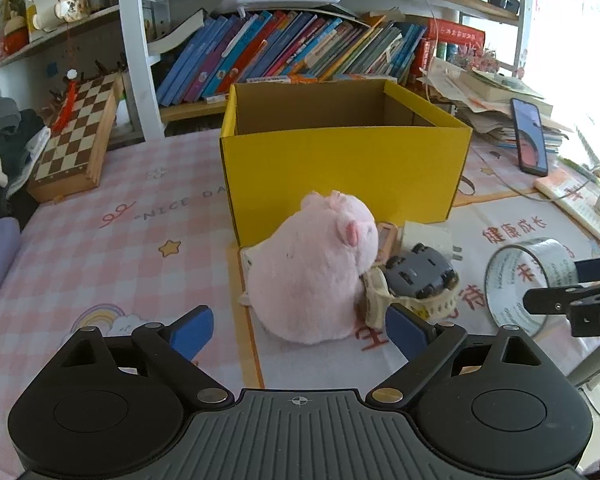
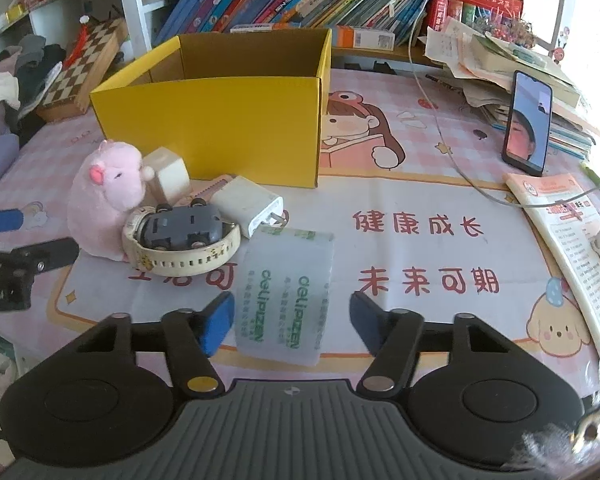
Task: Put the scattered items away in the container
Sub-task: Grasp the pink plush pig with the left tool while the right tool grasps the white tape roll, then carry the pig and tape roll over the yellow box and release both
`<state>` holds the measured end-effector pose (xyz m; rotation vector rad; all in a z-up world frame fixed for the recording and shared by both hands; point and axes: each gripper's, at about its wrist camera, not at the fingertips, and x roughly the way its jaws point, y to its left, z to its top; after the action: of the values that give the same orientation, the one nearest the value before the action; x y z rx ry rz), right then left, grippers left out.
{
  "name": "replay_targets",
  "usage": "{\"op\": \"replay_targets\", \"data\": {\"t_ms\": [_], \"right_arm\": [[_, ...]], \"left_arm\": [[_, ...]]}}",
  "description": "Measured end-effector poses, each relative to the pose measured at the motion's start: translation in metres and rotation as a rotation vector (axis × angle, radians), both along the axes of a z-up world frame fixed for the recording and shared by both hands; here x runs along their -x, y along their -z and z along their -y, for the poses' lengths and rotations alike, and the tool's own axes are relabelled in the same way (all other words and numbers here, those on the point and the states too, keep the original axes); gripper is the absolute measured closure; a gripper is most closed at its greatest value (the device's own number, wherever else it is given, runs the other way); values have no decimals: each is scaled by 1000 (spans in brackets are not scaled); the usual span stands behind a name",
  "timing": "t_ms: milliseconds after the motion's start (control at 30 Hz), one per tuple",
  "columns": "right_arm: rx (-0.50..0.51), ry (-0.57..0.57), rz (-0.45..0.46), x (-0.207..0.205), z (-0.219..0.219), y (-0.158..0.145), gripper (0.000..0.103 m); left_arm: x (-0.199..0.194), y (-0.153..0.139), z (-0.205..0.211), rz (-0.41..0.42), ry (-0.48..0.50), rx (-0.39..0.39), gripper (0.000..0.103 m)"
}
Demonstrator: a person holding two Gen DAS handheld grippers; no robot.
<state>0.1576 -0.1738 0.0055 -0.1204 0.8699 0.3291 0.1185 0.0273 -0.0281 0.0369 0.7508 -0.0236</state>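
Left claw (image 1: 300, 330) gapes around pink plush (image 1: 314, 268), seemingly untouched, beside yellow box (image 1: 340, 172).

Bright daylight floods from the right, blowing out that edge; fisheye bends sharp frames.

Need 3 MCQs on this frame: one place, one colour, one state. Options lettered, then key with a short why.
1. Where is the grey toy car?
A. inside the watch-strap loop
B. in the box
C. on the phone

2. What colour is the box outside?
A. white
B. yellow
C. blue

3. How is the right gripper?
A. shut on the tape
B. shut, empty
C. open

Answers: 1 A, the strap rings the car beside the pink plush. 2 B, its outer walls are yellow. 3 C, its fingers stand apart either side of the tape roll.
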Motion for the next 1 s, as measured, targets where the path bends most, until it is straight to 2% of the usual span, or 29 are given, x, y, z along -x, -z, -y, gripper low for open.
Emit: {"op": "replay_targets", "data": {"t_ms": [67,133,167,333,600,767,833,1000], "right_arm": [[3,-12,2,-4,0,-1,47],[7,-25,1,-7,0,-2,59],[8,-32,-1,-9,0,-2,61],[9,-69,-7,-18,0,-5,61],[-2,-120,34,-30,2,-19,61],[-26,-125,34,-43,8,-26,61],[-37,-126,42,-47,11,-31,61],[-72,-162,63,-56,10,-43,61]], "left_arm": [[-7,1,1,0,0,-4,9],[-14,2,2,3,2,-12,9],[-18,2,3,4,4,-15,9],[-32,4,8,-2,15,-28,16],[-53,7,16,-14,33,-46,30],[-55,7,16,-15,39,-46,38],[-55,7,16,-15,41,-46,46],[-53,3,13,-23,46,-27,57]]}}
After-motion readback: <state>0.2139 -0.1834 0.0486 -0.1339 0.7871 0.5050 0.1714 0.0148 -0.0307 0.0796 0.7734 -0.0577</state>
